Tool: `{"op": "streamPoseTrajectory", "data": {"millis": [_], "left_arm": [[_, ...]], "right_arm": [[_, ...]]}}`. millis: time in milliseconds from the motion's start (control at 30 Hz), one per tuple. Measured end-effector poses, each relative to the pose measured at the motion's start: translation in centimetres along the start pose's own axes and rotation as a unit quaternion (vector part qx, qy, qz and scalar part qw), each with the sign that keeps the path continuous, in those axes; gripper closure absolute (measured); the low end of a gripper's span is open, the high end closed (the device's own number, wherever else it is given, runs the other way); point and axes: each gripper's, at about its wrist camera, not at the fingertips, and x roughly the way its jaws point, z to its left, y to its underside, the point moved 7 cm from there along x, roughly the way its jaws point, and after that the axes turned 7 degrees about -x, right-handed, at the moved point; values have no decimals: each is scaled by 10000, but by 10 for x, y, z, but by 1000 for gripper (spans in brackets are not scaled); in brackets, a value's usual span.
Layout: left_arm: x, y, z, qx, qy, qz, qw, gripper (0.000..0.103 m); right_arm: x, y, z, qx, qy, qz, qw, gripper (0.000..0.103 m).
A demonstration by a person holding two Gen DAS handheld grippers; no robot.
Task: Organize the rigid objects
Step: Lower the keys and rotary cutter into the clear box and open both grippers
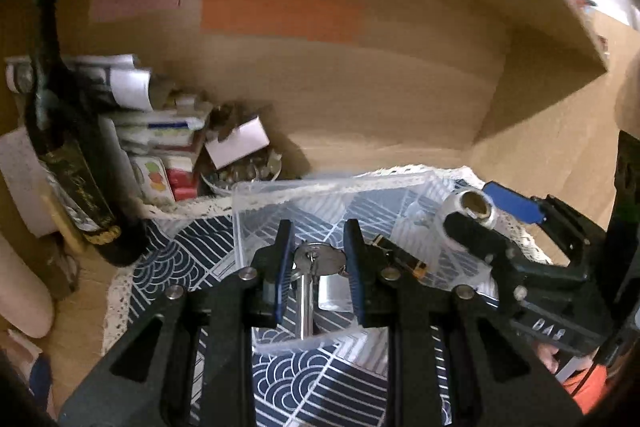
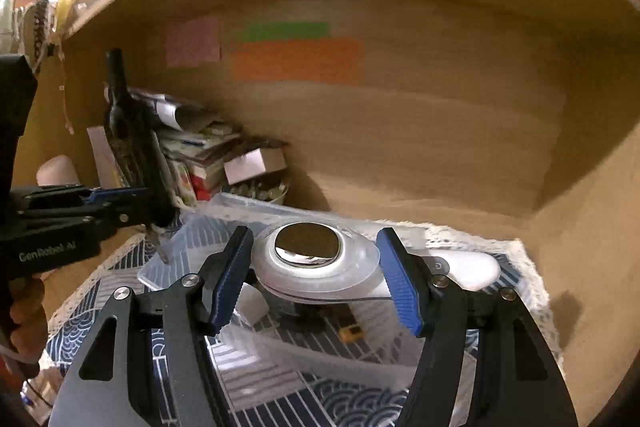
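A clear plastic bin [image 1: 256, 195] sits on a blue patterned cloth [image 1: 180, 259] inside a wooden shelf. My left gripper [image 1: 318, 251] is over the bin, its blue pads closed on a metal key ring with a long key [image 1: 308, 291] hanging down. It shows at the left of the right wrist view [image 2: 154, 223], the key dangling. My right gripper [image 2: 316, 279] holds a round white disc with a metal centre [image 2: 308, 251] between its pads above the bin [image 2: 224, 339]. In the left wrist view it [image 1: 472, 223] appears at right with that object. A black and yellow item [image 2: 350, 333] lies in the bin.
A dark wine bottle [image 1: 72, 155] stands at the left by a pile of boxes and papers [image 1: 168, 131] and a bowl of small items [image 1: 244, 171]. A white oval device [image 2: 468, 269] lies on the cloth at right. Shelf walls enclose the back and right.
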Motion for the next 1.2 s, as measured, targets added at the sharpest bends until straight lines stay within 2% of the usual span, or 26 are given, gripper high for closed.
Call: {"op": "streamPoseTrajectory", "data": {"millis": [200,300,467,567,900,1133,1200], "left_arm": [[38,14,17,-175,-47,465,9988,79],[52,22,25,-245,-158,656,9974,79],[57,27,27,-255,-169,706,9970,78],[52,25,24,-169,-192,625,9977,72],[15,14,6,-8,-136,252,9996,70],[-40,9,-12,192,-113,-367,9991,56],[-56,11,-21,234,-102,-548,9982,50]], "right_arm": [[43,17,14,-172,-189,529,9983,42],[52,22,21,-458,22,625,9970,42],[62,27,35,-722,-56,797,9942,42],[67,31,36,-738,-64,893,9932,42],[28,10,25,-582,24,431,9974,38],[-32,-3,11,-279,82,-120,9995,32],[-52,-6,7,-210,98,-307,9993,27]]}}
